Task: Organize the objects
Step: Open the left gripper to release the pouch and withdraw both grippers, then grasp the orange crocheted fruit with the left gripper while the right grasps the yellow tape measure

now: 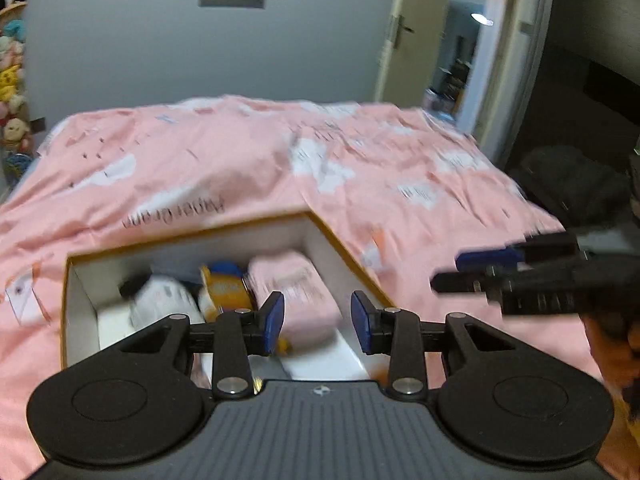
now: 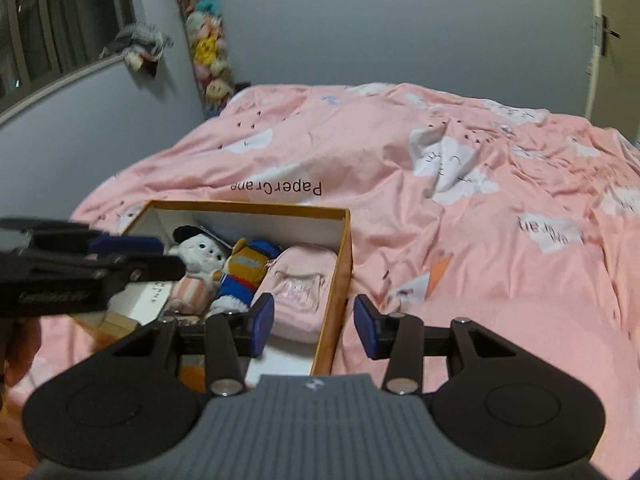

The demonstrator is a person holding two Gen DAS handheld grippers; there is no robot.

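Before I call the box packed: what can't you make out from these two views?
- Box floor at near end: both views, hidden by the left gripper and right gripper.
- White cat plush: left view, motion-blurred.
- Pink pouch print: too small, blurred.

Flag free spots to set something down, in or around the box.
Box is crowded along its far wall: white plush, blue-and-orange plush, pink pouch side by side. Bare white floor shows near its left wall. Pink bedspread right of and beyond the box is open.
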